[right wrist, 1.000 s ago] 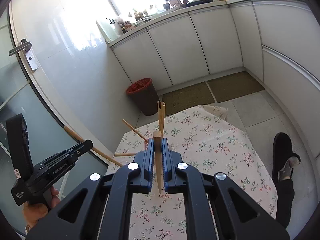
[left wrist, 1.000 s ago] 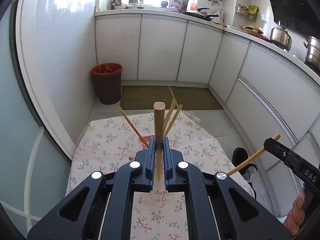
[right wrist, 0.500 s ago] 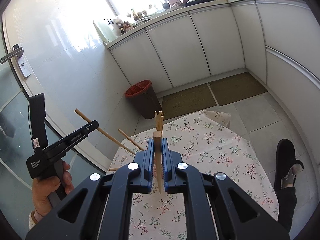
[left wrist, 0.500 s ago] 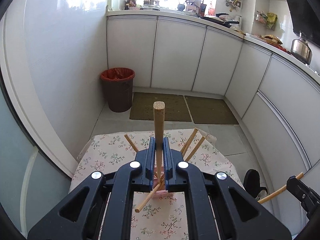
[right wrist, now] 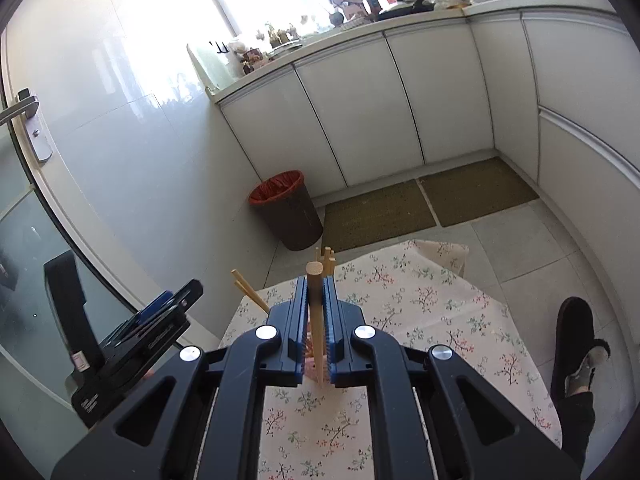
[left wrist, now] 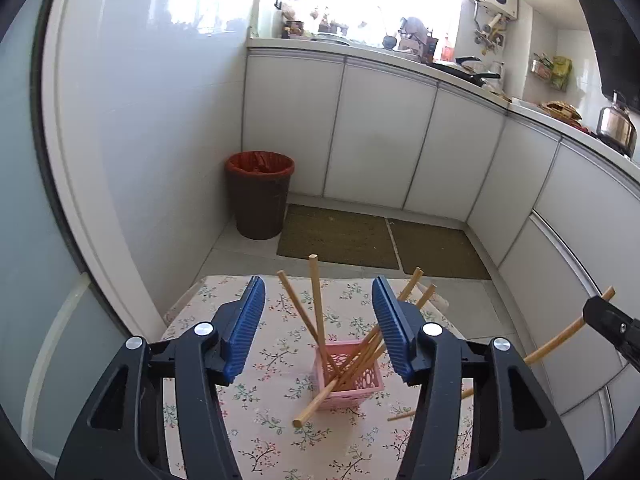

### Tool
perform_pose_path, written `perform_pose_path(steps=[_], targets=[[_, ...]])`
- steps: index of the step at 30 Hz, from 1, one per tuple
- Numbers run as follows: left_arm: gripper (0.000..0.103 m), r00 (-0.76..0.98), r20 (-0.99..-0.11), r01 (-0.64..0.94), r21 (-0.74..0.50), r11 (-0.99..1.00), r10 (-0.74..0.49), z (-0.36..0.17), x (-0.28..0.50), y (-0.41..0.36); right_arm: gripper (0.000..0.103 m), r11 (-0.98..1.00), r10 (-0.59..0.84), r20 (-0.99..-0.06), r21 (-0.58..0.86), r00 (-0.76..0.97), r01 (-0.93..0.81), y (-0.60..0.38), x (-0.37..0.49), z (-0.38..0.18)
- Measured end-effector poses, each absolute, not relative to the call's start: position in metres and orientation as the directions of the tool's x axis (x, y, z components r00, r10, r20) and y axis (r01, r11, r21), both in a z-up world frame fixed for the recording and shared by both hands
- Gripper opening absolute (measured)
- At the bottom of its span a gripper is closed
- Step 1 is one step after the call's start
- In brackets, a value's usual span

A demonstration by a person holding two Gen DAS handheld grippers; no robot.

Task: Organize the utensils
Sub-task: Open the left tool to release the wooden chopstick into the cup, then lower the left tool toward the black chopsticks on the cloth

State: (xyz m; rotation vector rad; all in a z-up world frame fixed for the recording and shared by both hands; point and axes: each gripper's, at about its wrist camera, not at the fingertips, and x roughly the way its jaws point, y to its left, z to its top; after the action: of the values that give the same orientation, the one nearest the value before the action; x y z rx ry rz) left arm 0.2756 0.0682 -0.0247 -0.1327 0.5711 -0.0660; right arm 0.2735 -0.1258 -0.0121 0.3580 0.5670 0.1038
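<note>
Our left gripper (left wrist: 318,330) is opening, nothing between its jaws — its chopstick (left wrist: 319,307) now leans in the pink basket (left wrist: 362,385) mid-counter. Our right gripper (right wrist: 316,336) stays clamped on another chopstick (right wrist: 316,308) — next in, we judge.

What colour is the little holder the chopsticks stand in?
Pink, with a lattice cut-out wall: the holder shows best in the left wrist view.

Chopsticks (left wrist: 318,298): pale bare wood, matt. Holder basket (left wrist: 350,380): pink plastic, pierced lattice walls. Tablecloth (left wrist: 272,360): floral printed cloth, matt. Left gripper (left wrist: 318,328): black plastic, faint sheen; blue ribbed pads; shiny metal screws. Cabinet doors (left wrist: 384,140), upper centre: smooth white, glossy. Floor mats (left wrist: 340,236): coarse woven fibre.
</note>
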Motion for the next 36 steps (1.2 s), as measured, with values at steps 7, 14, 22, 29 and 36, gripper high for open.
perform_pose_path(steps=[7, 14, 22, 29, 36], targets=[[0.061, 0.839, -0.542, -0.056, -0.172, 0.983, -0.048, -0.03, 0.265, 0.097, 0.008, 0.947, 0.175, -0.456, 0.32, 0.873, -0.022, -0.093, 0.305, 0.002], [0.061, 0.833, -0.552, -0.073, -0.194, 0.978, -0.047, -0.034, 0.265, 0.11, 0.008, 0.964, 0.152, -0.476, 0.265, 0.866, -0.024, -0.066, 0.339, -0.033], [0.071, 0.838, -0.545, -0.101, -0.119, 0.988, 0.02, -0.034, 0.265, 0.105, 0.023, 0.973, 0.109, -0.505, 0.229, 0.856, 0.012, -0.068, 0.346, -0.062], [0.079, 0.858, -0.511, -0.097, -0.077, 0.992, 0.044, -0.023, 0.245, 0.089, 0.033, 0.985, -0.002, -0.457, 0.152, 0.89, 0.081, -0.084, 0.302, -0.04], [0.093, 0.879, -0.47, -0.074, 0.022, 0.997, 0.075, -0.017, 0.22, 0.058, 0.063, 0.976, -0.095, -0.446, 0.133, 0.89, 0.171, -0.107, 0.257, -0.036]])
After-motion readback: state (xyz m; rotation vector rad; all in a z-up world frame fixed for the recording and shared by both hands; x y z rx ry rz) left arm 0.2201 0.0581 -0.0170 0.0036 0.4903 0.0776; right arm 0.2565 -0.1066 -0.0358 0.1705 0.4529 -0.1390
